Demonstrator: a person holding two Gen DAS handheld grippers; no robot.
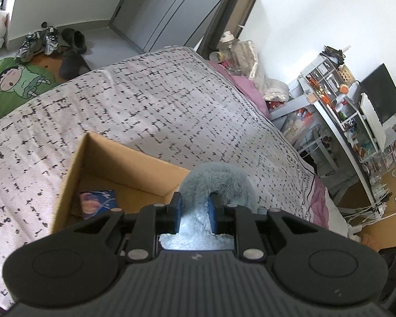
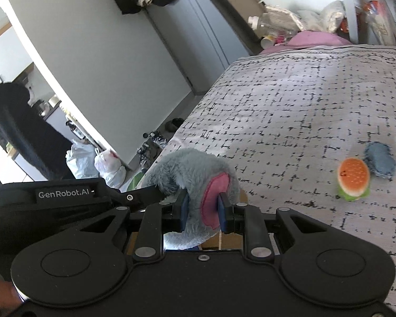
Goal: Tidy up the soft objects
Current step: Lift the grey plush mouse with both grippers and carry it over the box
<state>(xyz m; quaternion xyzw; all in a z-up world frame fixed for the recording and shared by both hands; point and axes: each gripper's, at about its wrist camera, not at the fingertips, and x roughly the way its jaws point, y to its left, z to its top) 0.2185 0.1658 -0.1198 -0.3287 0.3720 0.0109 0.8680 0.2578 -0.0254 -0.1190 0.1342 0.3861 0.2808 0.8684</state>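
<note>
Both grippers hold one grey-blue plush toy. My left gripper [image 1: 194, 215] is shut on a furry part of the plush [image 1: 219, 182], just over the near right corner of an open cardboard box [image 1: 92, 158] on the bed. My right gripper [image 2: 202, 215] is shut on the plush [image 2: 187, 174] at its pink-lined ear [image 2: 213, 200]. The left gripper's black body shows in the right wrist view [image 2: 66, 195], touching the plush from the left. A plush burger [image 2: 353, 178] and a small denim-blue soft piece [image 2: 380, 162] lie on the bed to the right.
The bed has a white cover with black marks [image 1: 158, 100]. A colourful card [image 1: 99, 202] lies in the box. Shoes [image 1: 50, 42] and a green cartoon rug [image 1: 15, 84] are on the floor. Cluttered shelves [image 1: 343, 100] stand right. A person in black [image 2: 18, 132] stands in the doorway.
</note>
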